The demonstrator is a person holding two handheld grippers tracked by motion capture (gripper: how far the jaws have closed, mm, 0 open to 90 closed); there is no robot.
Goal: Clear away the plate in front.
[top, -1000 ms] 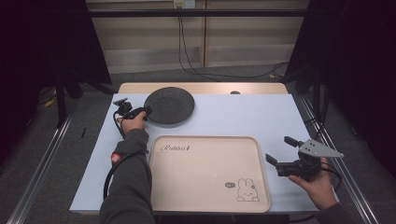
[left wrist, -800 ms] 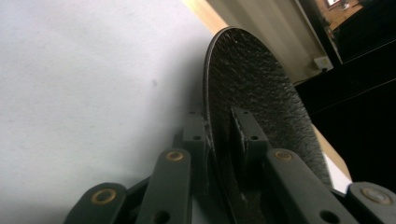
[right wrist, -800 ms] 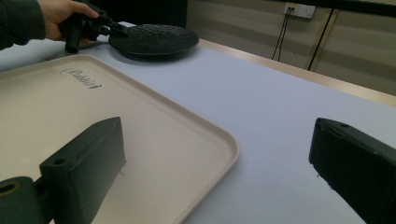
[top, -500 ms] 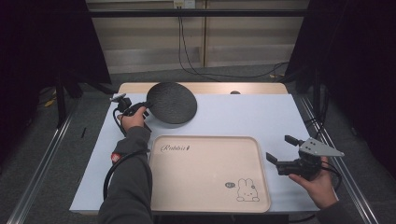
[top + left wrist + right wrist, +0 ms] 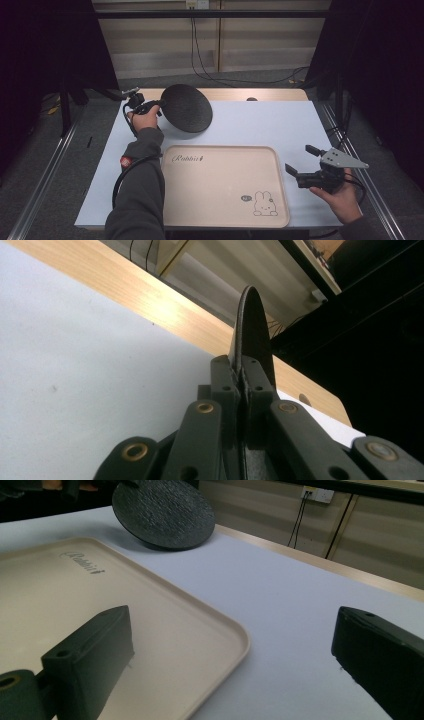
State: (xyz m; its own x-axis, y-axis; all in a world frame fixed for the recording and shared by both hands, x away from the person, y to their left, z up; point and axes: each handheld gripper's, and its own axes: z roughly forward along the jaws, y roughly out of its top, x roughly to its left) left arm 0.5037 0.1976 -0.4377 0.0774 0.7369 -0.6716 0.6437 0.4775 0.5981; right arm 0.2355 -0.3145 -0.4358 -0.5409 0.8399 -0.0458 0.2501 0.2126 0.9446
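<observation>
my left gripper (image 5: 161, 103) is clamping the rim of the dark round plate (image 5: 187, 107), tilting it above the table's (image 5: 260, 122) far left; my right gripper (image 5: 304, 165) is hovering wide open, gripping nothing, beside the beige tray (image 5: 220, 185).

Grey sleeve (image 5: 141, 185), black tool (image 5: 150, 105) — brass rivets, trailing cable, second tool (image 5: 303, 162) — grey triangular plate

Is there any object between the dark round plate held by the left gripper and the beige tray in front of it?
Nothing visible stands in the way. The left gripper is shut on the plate, which is tilted. Between it and the tray lies bare white table. The right gripper waits open beside the tray's right edge.
</observation>
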